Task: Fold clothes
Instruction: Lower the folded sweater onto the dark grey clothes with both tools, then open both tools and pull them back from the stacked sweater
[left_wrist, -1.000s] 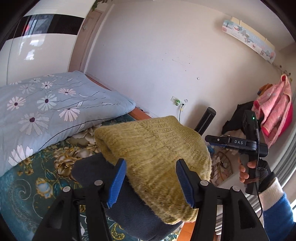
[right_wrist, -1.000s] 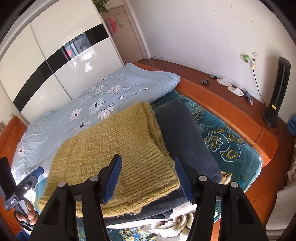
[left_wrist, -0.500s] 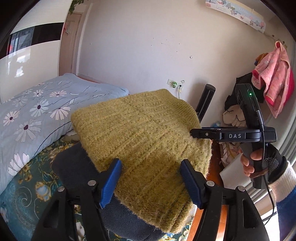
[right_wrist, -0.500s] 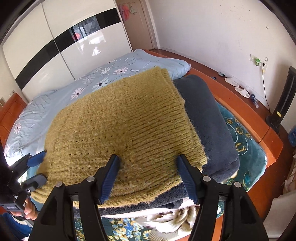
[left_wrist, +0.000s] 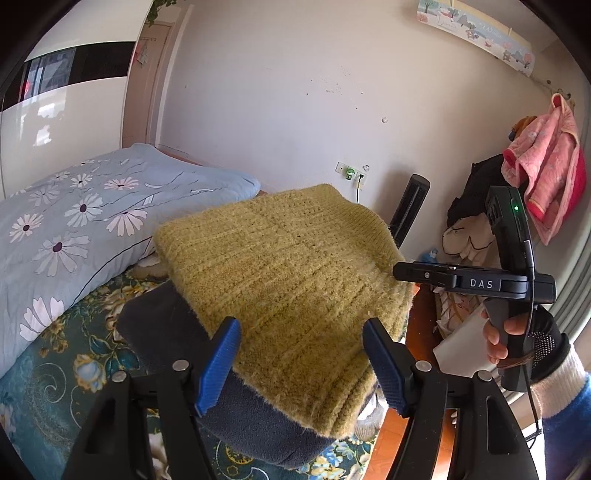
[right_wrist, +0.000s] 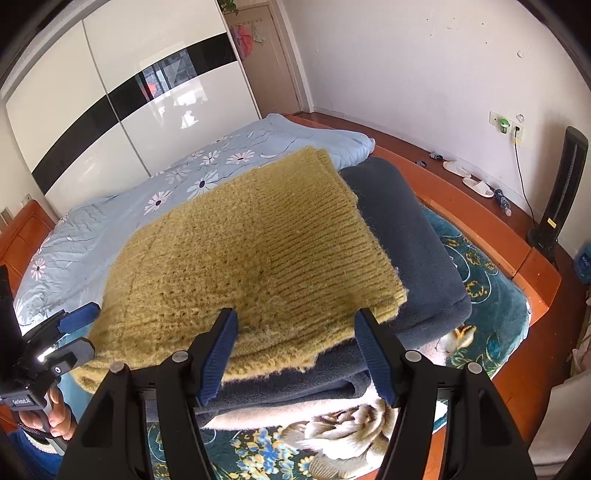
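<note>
A folded yellow knit sweater (left_wrist: 280, 266) (right_wrist: 240, 251) lies flat on top of a folded dark blue fleece garment (left_wrist: 255, 421) (right_wrist: 402, 236) on the bed. My left gripper (left_wrist: 299, 328) is open at one edge of the sweater; the fabric lies between its blue pads, which do not press on it. At the neighbouring edge my right gripper (right_wrist: 297, 315) is open the same way. In the left wrist view the right gripper (left_wrist: 406, 273), held by a gloved hand, has its fingers at the sweater's side. The right wrist view shows the left gripper (right_wrist: 79, 332) at the far left.
A light blue daisy quilt (right_wrist: 192, 173) covers the bed beyond the pile. A cream floral blanket (right_wrist: 332, 424) lies under it on a teal bedspread (right_wrist: 491, 314). The orange wooden bed frame (right_wrist: 476, 221), a black tower fan (right_wrist: 561, 192), slippers (right_wrist: 469, 177) and hanging pink clothes (left_wrist: 546, 166) lie beyond.
Both grippers have come lower and closer over the sweater, and their jaws stand a little wider. The sweater, bulged a second ago, now lies flat on the blue garment.
</note>
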